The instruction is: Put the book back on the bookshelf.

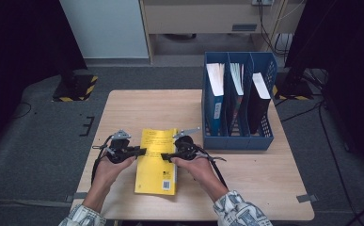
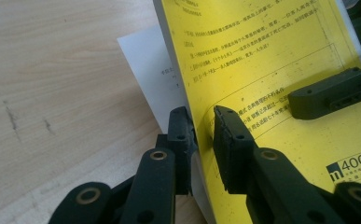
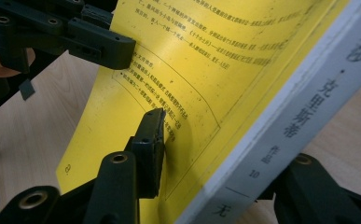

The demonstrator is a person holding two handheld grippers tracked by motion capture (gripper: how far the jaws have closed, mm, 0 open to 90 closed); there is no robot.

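A yellow paperback book (image 1: 157,160) lies lengthwise near the front of the wooden table (image 1: 137,108), between my two grippers. My left gripper (image 1: 142,151) meets its left edge. In the left gripper view the left gripper (image 2: 201,126) has one jaw under the yellow cover (image 2: 262,56) and one on top, pinching that edge. A white sheet (image 2: 145,60) sticks out beneath. My right gripper (image 1: 166,155) holds the spine side. In the right gripper view the right gripper (image 3: 225,149) has one jaw pressed on the cover (image 3: 206,60) and the other under the white spine (image 3: 308,107). The book hangs tilted off the table.
A blue three-slot file rack (image 1: 238,101) stands at the table's back right, with a book or folder upright in each slot. A person's hands and patterned sleeves come in from the front edge. Bare tabletop lies behind and to the left of the book.
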